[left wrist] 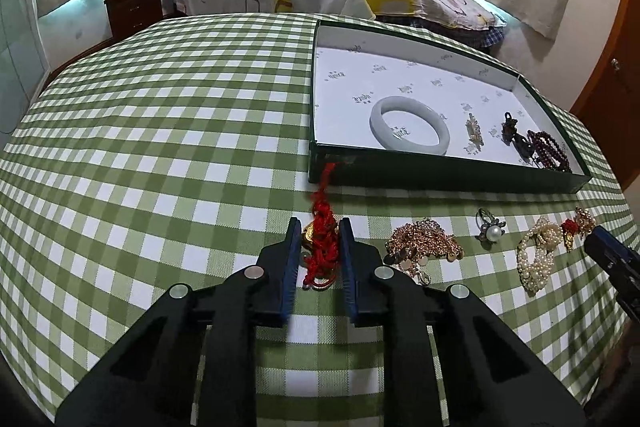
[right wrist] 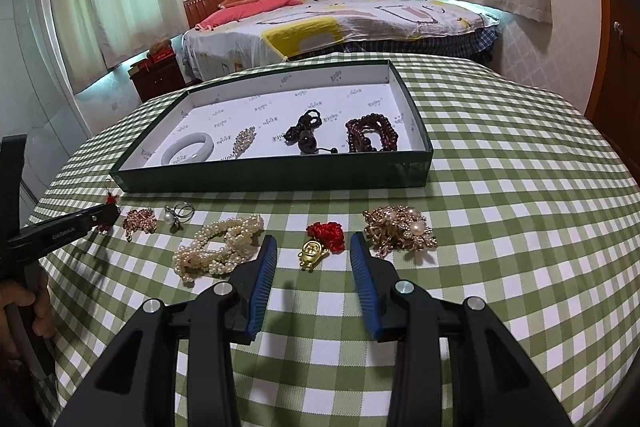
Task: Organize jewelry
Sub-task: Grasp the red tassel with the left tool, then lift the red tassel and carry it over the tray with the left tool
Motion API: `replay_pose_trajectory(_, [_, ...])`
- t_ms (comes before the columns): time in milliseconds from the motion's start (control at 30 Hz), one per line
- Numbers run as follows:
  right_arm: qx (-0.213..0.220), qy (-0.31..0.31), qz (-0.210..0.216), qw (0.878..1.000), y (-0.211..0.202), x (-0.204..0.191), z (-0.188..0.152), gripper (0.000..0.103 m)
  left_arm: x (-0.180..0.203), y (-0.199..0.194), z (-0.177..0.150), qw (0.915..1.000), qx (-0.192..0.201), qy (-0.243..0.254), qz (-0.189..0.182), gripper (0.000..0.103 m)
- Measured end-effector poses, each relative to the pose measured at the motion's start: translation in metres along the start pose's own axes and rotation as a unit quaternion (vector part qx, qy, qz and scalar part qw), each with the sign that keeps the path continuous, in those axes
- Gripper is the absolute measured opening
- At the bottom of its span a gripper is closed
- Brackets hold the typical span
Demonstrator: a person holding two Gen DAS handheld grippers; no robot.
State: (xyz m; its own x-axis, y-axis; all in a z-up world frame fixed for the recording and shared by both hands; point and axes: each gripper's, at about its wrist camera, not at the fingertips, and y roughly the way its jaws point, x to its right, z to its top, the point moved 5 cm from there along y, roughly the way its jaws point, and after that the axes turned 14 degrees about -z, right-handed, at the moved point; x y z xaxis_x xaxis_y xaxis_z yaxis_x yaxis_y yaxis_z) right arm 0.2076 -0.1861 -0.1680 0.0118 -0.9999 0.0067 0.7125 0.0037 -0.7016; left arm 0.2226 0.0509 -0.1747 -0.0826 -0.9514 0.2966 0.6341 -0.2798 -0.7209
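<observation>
- my left gripper [left wrist: 320, 227] sits at the left end of the row, its blue-padded jaws closed in on a red knotted cord with a gold charm [left wrist: 322, 249]; the pads press the cord from both sides, and its tail trails up to the box's near left corner.
- just right of it on the green-and-white checked tablecloth [left wrist: 160, 147] lies a rose-gold sequined chain heap [left wrist: 424, 243], apart from my left jaws.
- next comes a silver ring with a pearl [left wrist: 490, 229], then a cream twisted pearl bracelet [right wrist: 218, 247] whose right end reaches the tip of my right gripper's left finger [right wrist: 264, 263].
- my right gripper [right wrist: 314, 247] hovers with jaws apart, clamped on nothing.
- a second red knotted cord with a gold figure pendant [right wrist: 320, 247] lies on the cloth in the gap just ahead of those open jaws, touching neither pad.
- right of that, beside the right finger, is a gold and pearl brooch cluster [right wrist: 400, 229].
- behind the row stands a dark green shallow box with white printed lining [right wrist: 280, 175], holding, left to right, a pale jade bangle [right wrist: 188, 151], a small gold rhinestone clip [right wrist: 244, 139], a dark beaded piece with a large round bead [right wrist: 306, 133] and a coil of dark red bead strands [right wrist: 372, 135].
</observation>
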Motion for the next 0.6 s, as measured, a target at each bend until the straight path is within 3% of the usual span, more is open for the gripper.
replay_pose_trajectory(100, [-0.008,-0.003,-0.001,1.000,0.005,-0.002,0.000,0.038,0.000,-0.005,-0.001,1.0000,0.008,0.001,-0.001,0.014])
replay_pose_trajectory(533, [-0.037,-0.012,-0.014,0.999,0.028,-0.007,0.007,0.038,0.001,-0.012,-0.010,0.9999,0.009,0.000,-0.010,0.014])
replay_pose_trajectory(600, [-0.036,-0.013,-0.014,0.999,0.027,-0.007,0.007,0.033,0.001,-0.013,-0.011,0.9999,0.009,0.000,-0.010,0.014])
